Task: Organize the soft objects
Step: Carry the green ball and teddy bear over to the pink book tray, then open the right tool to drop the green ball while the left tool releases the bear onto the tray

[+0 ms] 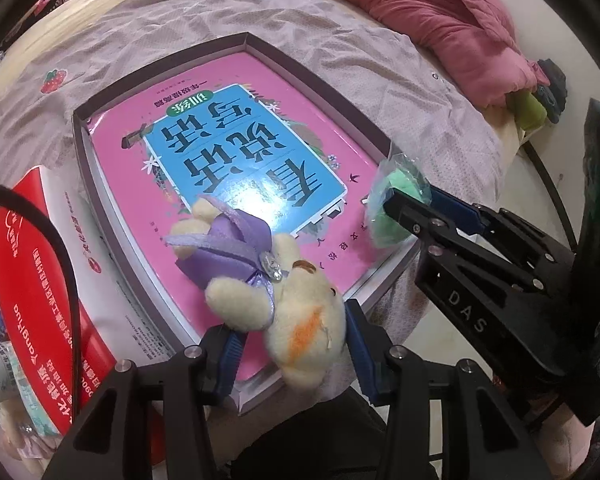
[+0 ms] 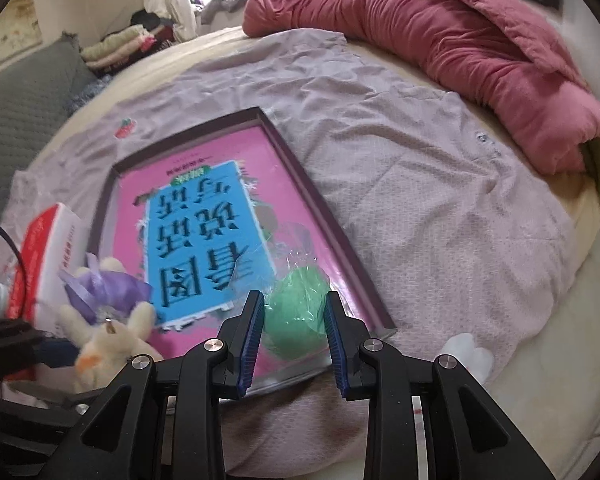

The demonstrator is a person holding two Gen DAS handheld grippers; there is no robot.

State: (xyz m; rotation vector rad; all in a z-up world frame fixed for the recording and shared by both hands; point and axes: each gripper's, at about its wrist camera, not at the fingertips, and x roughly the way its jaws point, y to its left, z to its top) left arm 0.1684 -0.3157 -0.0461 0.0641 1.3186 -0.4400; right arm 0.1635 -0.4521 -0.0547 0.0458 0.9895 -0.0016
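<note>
Placing step: left gripper (image 1: 288, 344) clamps the bear (image 1: 300, 312), lower center; right gripper (image 2: 294, 336) clamps the bagged green ball (image 2: 298, 316). Both hang over the tray (image 1: 80, 128). Next, probably: lower both, release them inside.

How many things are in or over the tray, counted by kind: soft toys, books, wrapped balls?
Soft toys: 1, the bear, held by the left gripper.
Books: 1, the pink book lying in the tray.
Wrapped balls: 1, the green ball, held by the right gripper.
Total: 3
</note>
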